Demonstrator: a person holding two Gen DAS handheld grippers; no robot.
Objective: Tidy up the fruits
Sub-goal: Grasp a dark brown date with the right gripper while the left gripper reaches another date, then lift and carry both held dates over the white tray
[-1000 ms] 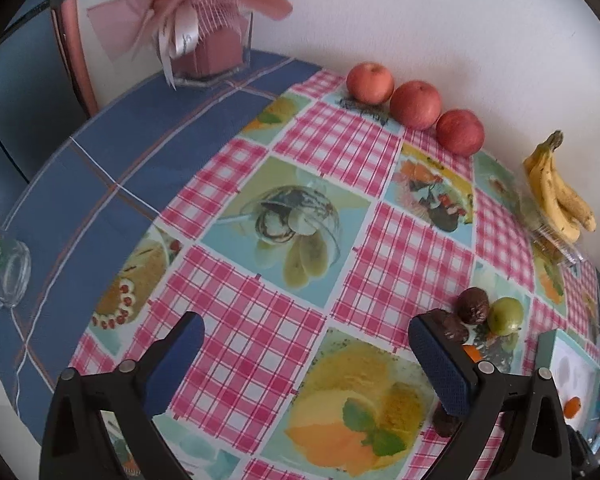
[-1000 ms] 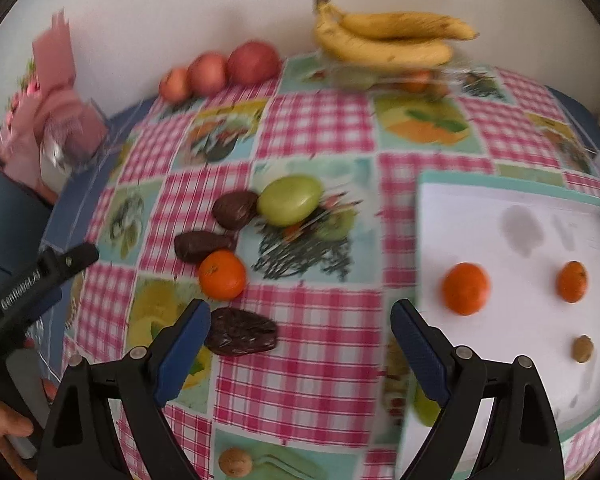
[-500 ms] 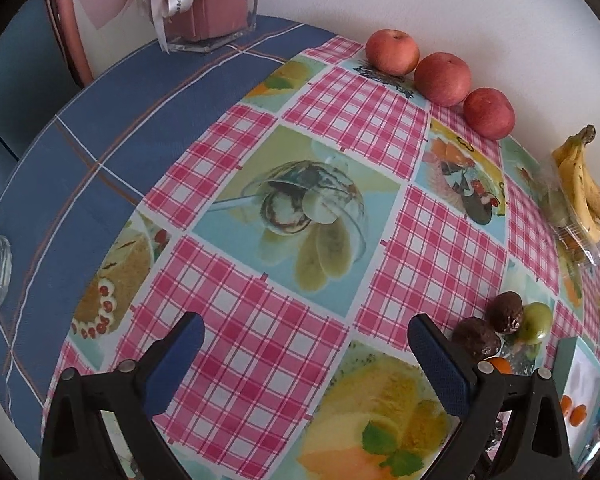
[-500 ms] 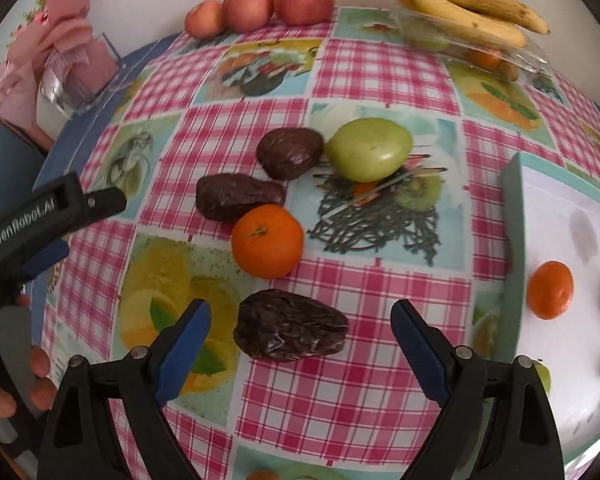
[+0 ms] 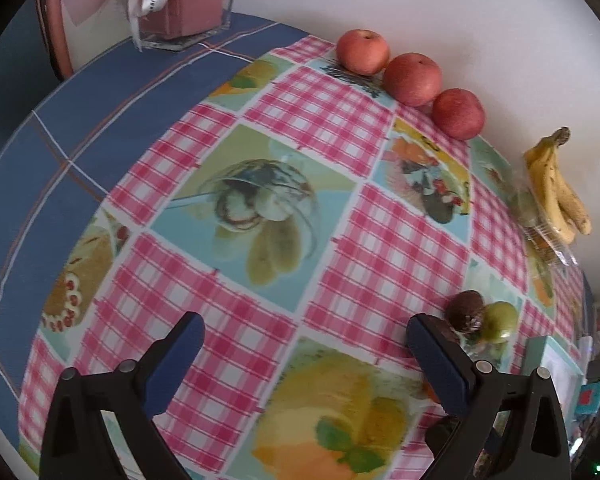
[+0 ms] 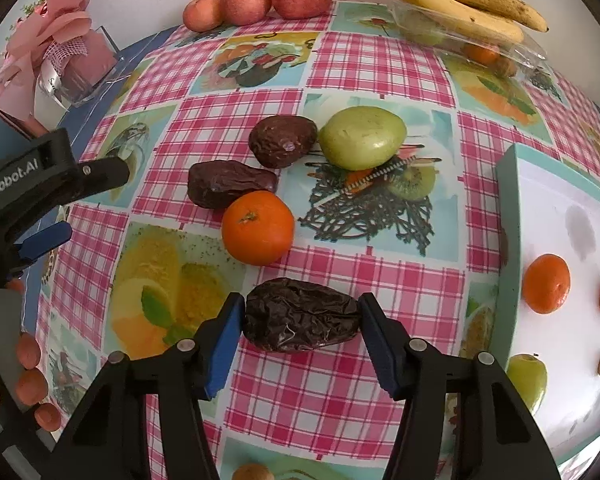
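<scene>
Surface [image 6: 384, 60] w/ pink-check fruit-print cloth carries everything. White tray w/ teal rim [image 6: 510, 216] sits at the right edge; on it two oranges, one whole [image 6: 546, 283] & one cut by the frame edge, plus a small brown nut-like bit; a green apple [image 6: 528, 378] shows by its near rim, can't tell if inside or just beside. Banana bunch [image 6: 468, 0] lies at the far edge on a clear plastic pack [image 6: 496, 50]. Three red apples [image 6: 256, 0] line the far edge in a row, touching. Pink gift box w/ ribbon [image 6: 72, 60] at the far-left corner.

Mid surface cluster: green fruit [image 6: 362, 137] touching a dark round wrinkled fruit [image 6: 282, 141]; just nearer, a brown date [image 6: 230, 188] touching an orange [image 6: 258, 227].

Right tongs [image 6: 302, 314] clenched on the big wrinkled date [image 6: 302, 315], both pads against its ends; the date rests on the cloth, just near-side of the orange, left of the tray.

Left tongs [image 5: 304, 338] released, wide apart, nothing between, over the cloth left of the cluster.
</scene>
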